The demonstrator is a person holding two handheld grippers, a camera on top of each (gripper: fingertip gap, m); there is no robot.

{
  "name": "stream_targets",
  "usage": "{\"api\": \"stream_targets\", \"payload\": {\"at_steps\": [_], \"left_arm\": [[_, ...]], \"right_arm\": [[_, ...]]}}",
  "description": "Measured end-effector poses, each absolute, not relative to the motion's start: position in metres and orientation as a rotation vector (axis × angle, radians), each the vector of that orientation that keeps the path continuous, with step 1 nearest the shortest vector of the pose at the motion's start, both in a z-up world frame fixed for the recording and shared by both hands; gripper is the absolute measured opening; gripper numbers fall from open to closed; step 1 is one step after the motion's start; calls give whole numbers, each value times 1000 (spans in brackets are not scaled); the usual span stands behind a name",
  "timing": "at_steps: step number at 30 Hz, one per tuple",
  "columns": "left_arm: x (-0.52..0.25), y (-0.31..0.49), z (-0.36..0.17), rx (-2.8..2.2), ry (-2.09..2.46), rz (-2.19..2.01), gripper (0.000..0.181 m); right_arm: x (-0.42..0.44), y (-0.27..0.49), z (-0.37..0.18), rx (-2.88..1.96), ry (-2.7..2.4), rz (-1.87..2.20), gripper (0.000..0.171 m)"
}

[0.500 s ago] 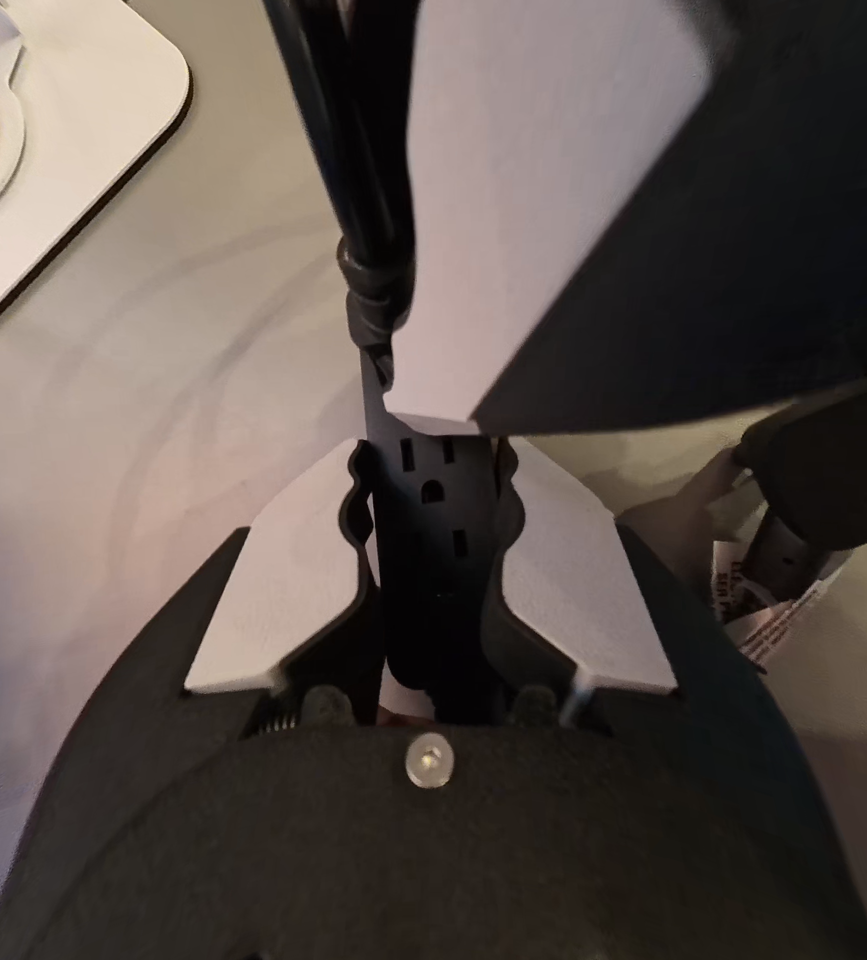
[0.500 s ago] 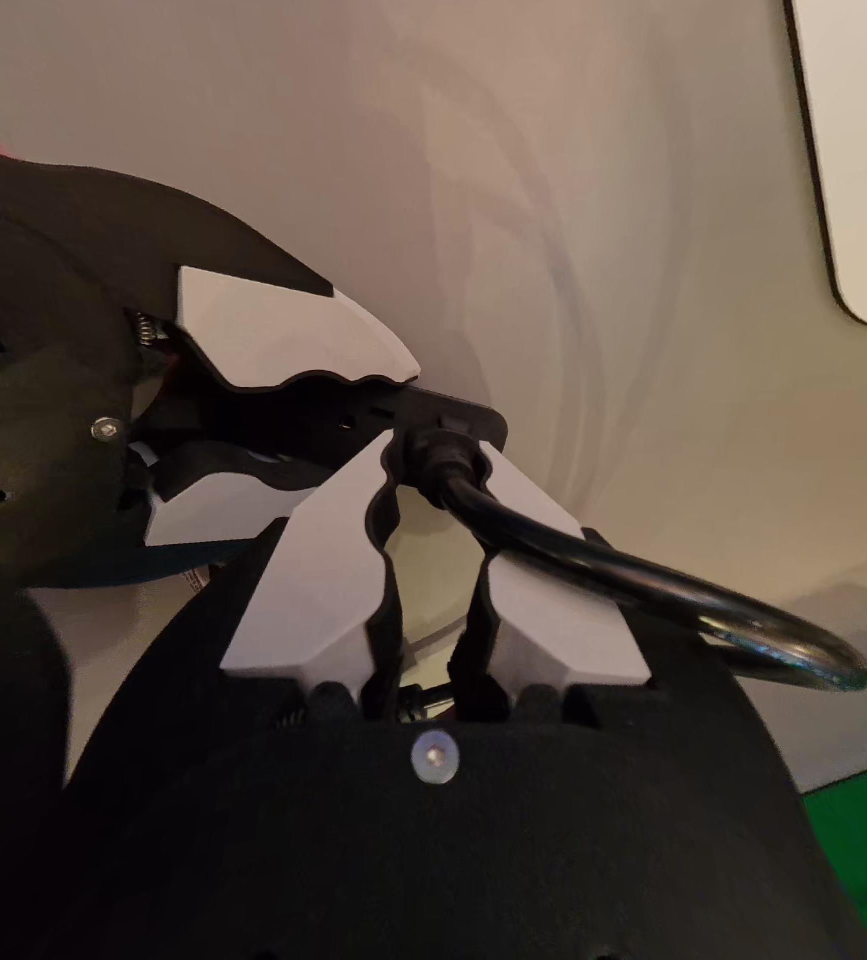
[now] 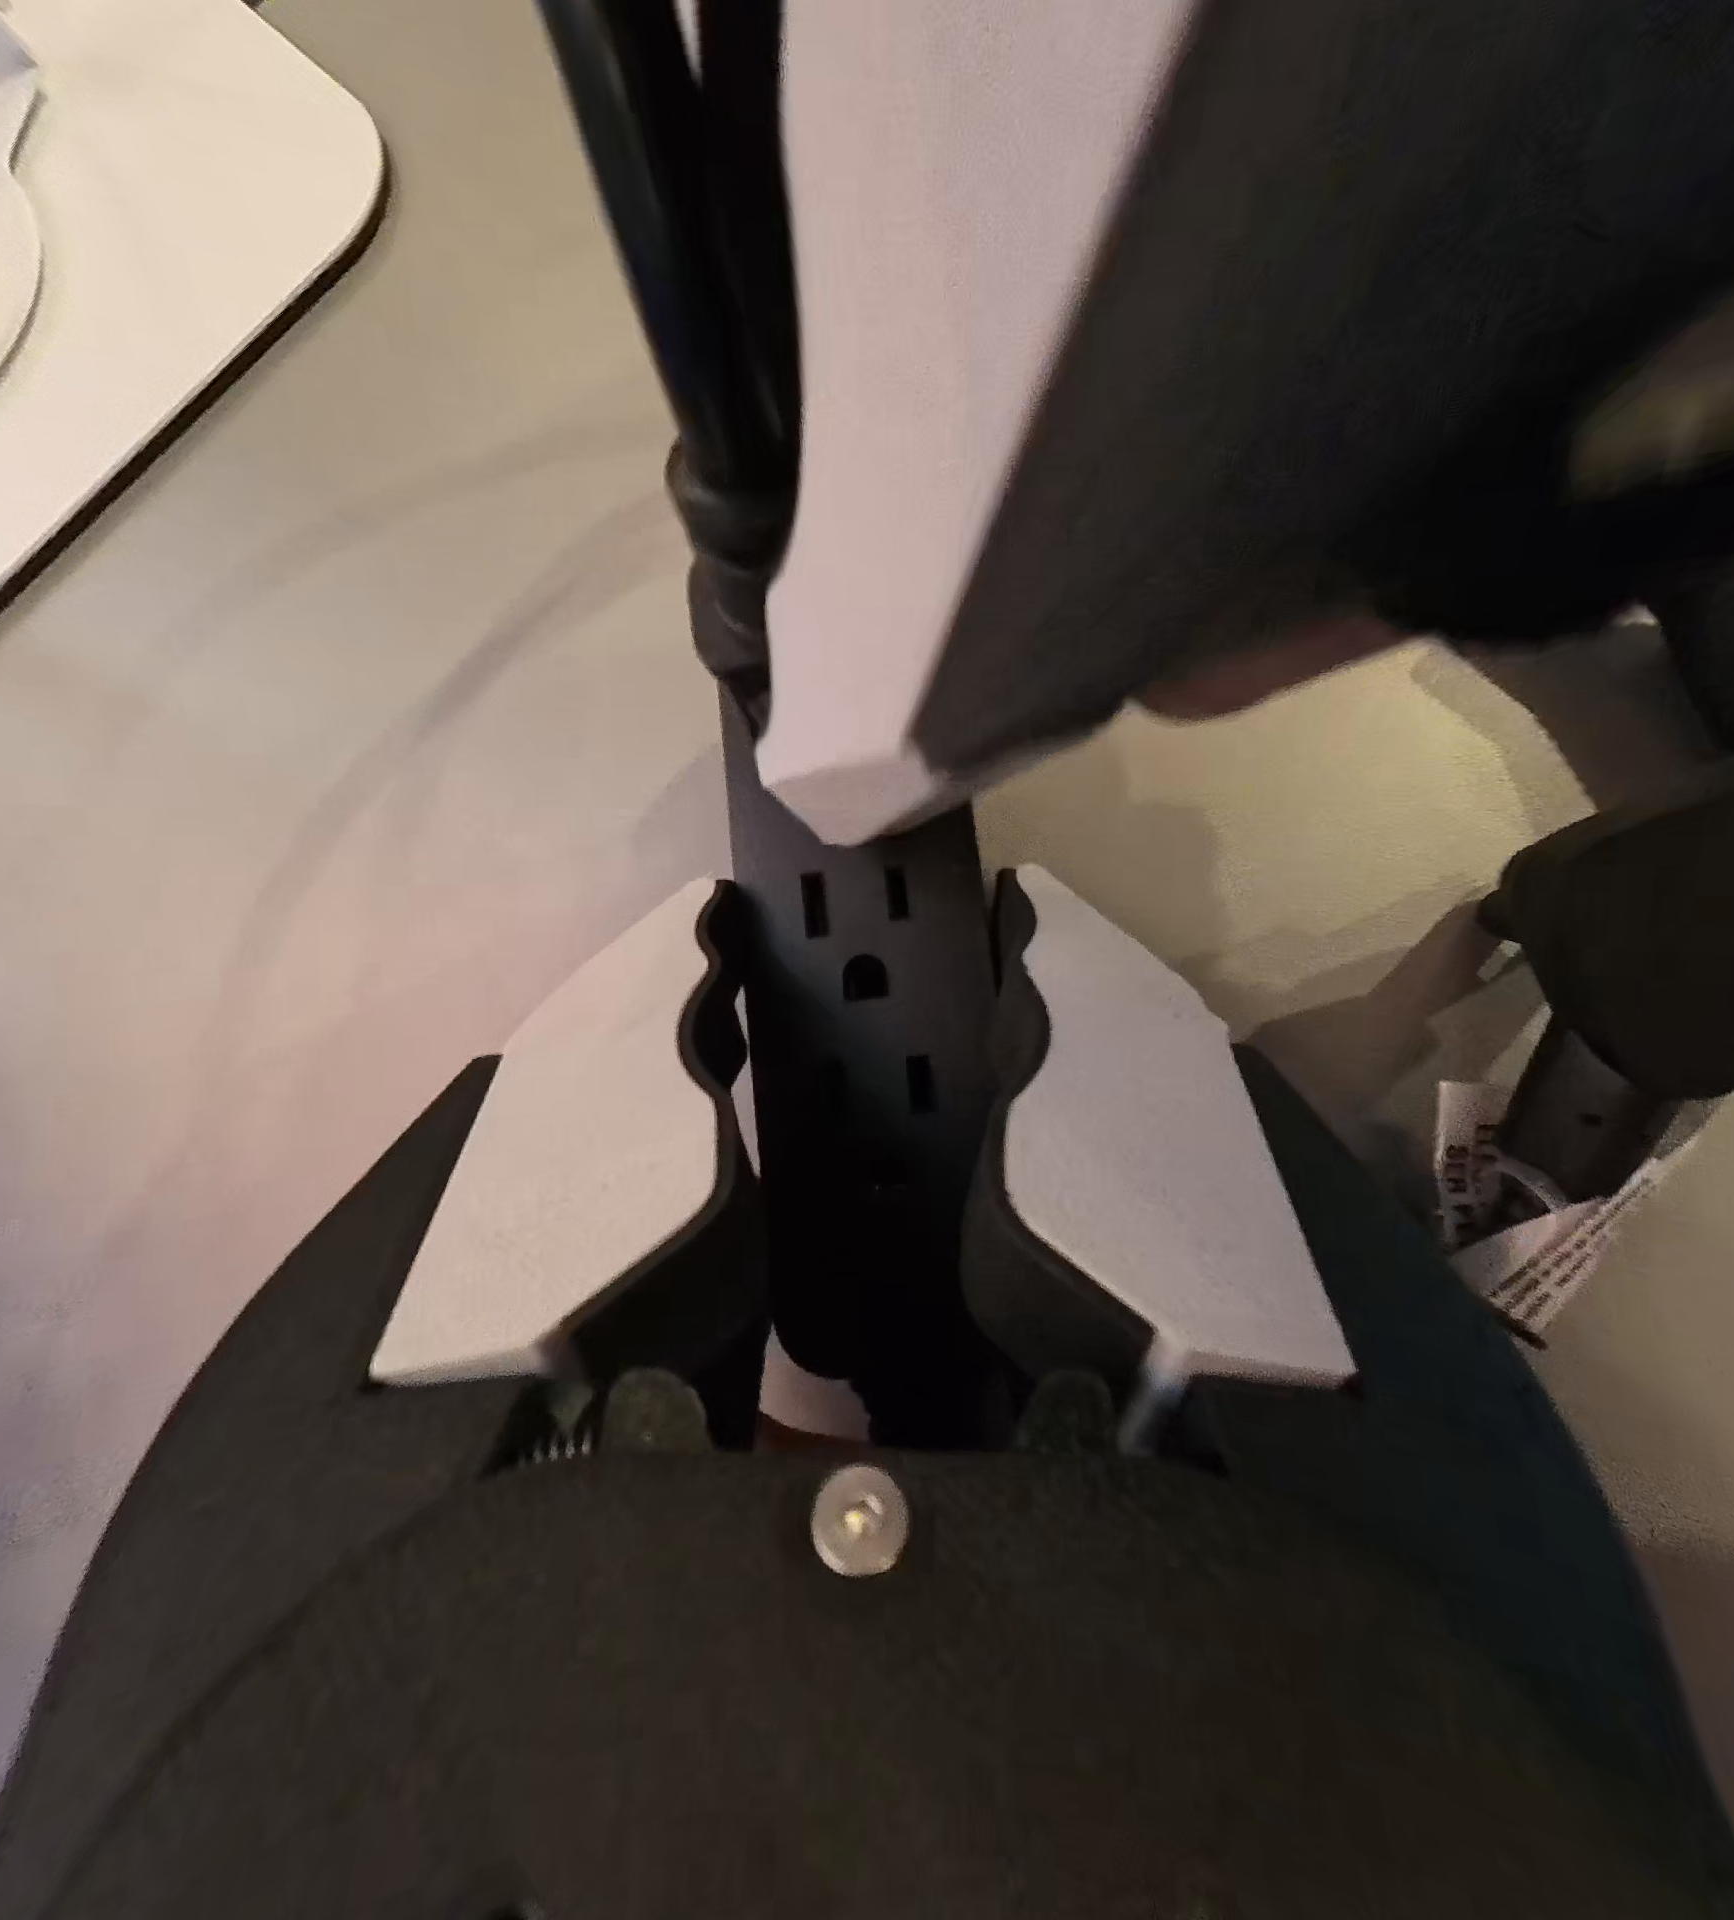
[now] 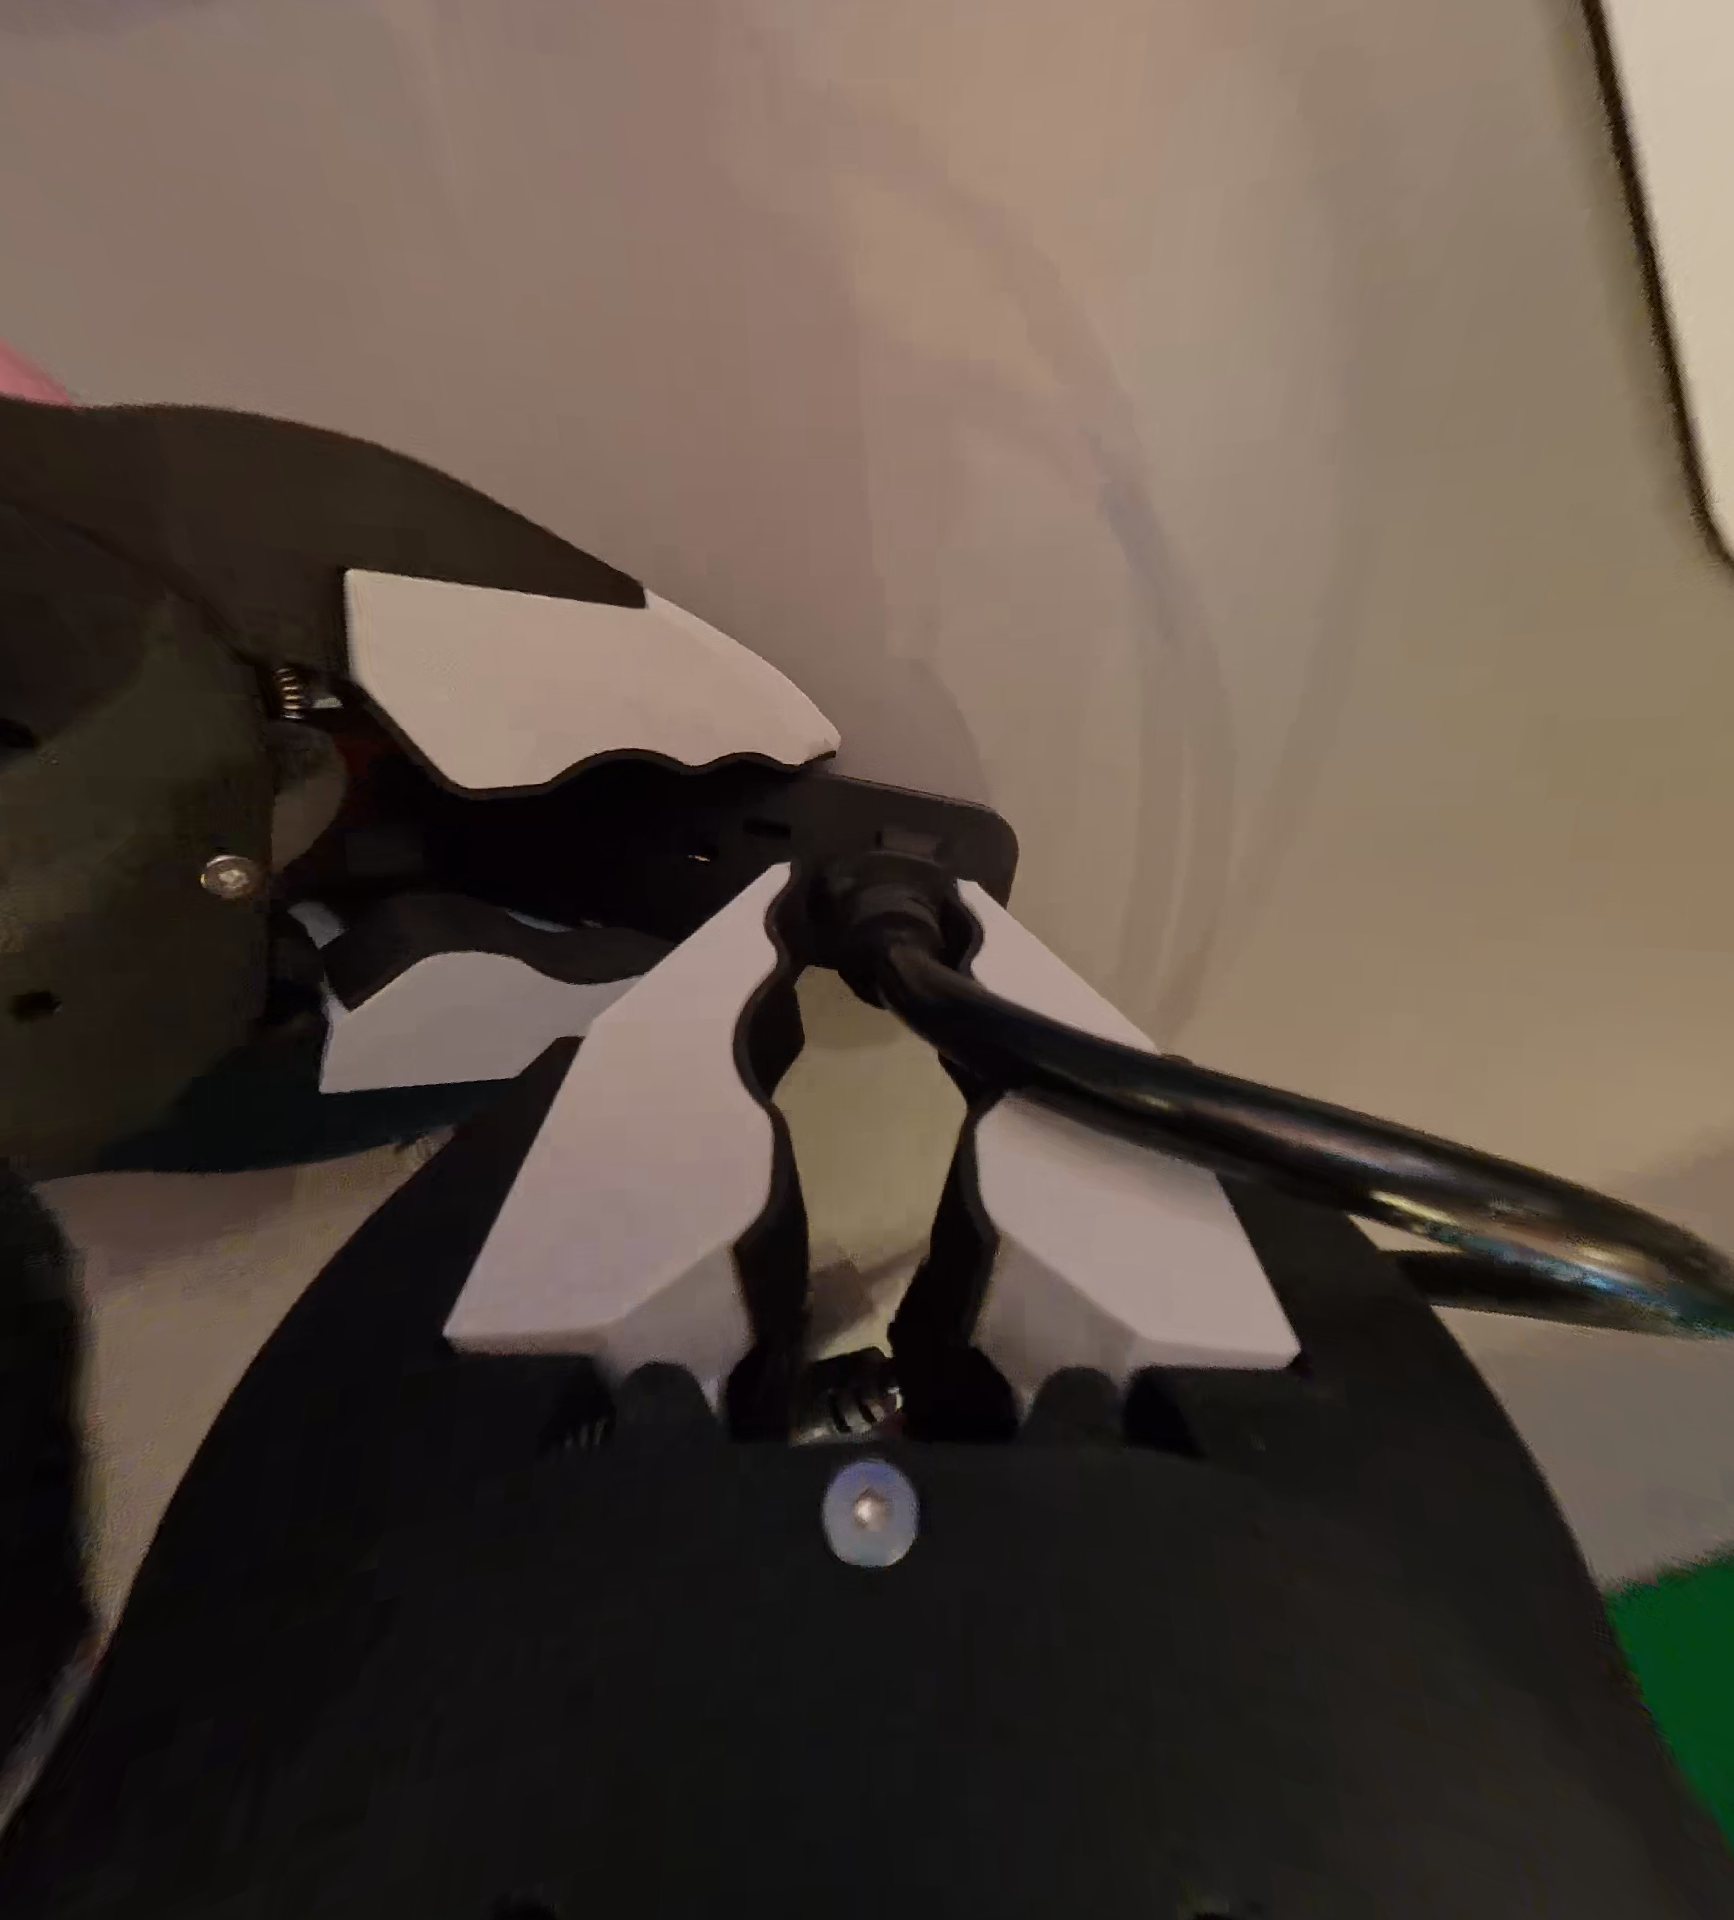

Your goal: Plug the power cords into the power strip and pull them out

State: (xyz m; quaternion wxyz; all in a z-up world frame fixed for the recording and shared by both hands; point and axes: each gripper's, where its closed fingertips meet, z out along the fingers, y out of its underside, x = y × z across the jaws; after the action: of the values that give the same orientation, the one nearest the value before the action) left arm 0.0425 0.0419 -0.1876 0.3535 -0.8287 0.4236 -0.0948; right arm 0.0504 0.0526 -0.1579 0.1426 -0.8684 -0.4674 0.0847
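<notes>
The black power strip [image 3: 868,997] sits clamped between the left hand-held gripper [image 3: 868,935]'s fingers, a rigid, light bar best held by its long sides, while the right hand-held gripper [image 4: 868,914] ahead pinches its stiff, springy cord [image 4: 1258,1122] at the strain relief — a hold likely to slip.

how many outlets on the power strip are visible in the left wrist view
2. On the power strip: one outlet fully shows past the left gripper fingertips; a second is partly shadowed between its fingers. More may be hidden.

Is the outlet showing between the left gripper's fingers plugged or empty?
Empty: the outlet on the power strip shows open slots, no plug in it.
</notes>
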Motion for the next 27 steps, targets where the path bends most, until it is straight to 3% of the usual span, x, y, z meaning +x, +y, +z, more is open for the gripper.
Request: {"api": "stream_targets", "payload": {"at_steps": [5,11,21,27], "left_arm": [[43,42,-187,-2130,1104,-242,46],[44,41,-188,-2139,1109,-264,46],[44,42,-188,-2144,1088,-307,46],[44,41,-189,-2163,1100,-326,46]], "right_arm": [[51,52,-157,-2500,-1300,216,20],[53,54,-155,-2603,-1125,626,22],[51,53,-147,-2467,-1308,151,19],[53,56,-147,-2586,-1025,677,21]]}}
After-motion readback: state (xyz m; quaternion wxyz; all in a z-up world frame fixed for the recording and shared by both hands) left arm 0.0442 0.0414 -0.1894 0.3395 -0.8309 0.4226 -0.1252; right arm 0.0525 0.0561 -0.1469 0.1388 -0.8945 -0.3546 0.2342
